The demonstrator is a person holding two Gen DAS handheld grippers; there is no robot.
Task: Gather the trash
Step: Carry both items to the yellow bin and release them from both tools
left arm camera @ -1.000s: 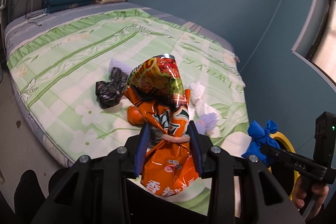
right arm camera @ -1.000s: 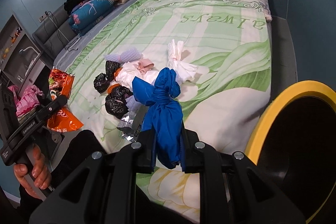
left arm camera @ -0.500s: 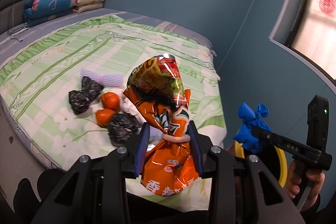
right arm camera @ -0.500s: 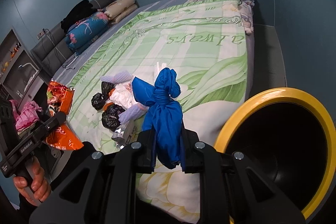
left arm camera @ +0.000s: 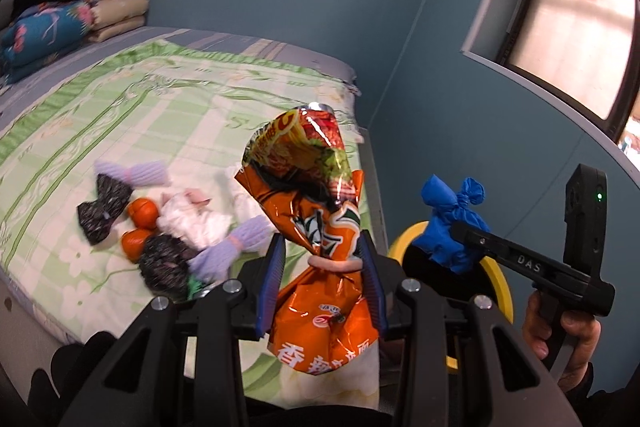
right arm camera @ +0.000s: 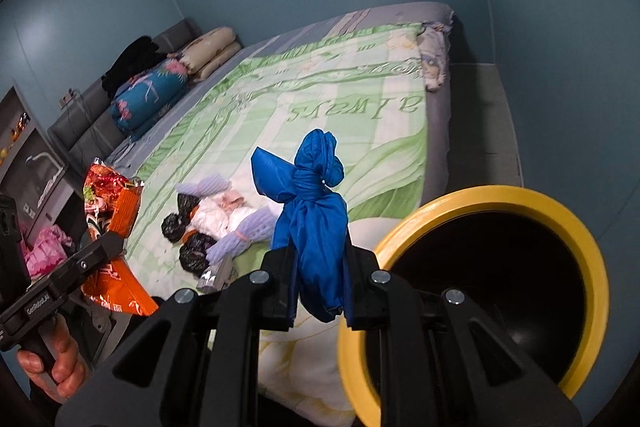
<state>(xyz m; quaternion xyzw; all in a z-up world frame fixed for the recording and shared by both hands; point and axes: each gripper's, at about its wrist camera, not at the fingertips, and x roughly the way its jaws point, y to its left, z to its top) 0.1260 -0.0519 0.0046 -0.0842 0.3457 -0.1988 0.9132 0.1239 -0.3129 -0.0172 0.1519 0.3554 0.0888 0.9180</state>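
Both grippers have swung from the bed (right arm camera: 360, 131) toward the yellow-rimmed bin (right arm camera: 472, 197) beside its near corner. The right gripper (right arm camera: 318, 279) is clamped on a knotted blue bag (right arm camera: 316, 211), the left gripper (left arm camera: 322, 267) on a crinkled orange snack bag (left arm camera: 316, 211). Best centre each bag over the rim before releasing; more trash remains near the bed's near edge.

Both tongs are held up side by side, left tongs (left arm camera: 322, 263) and right tongs (right arm camera: 320, 275) each clamped closed.
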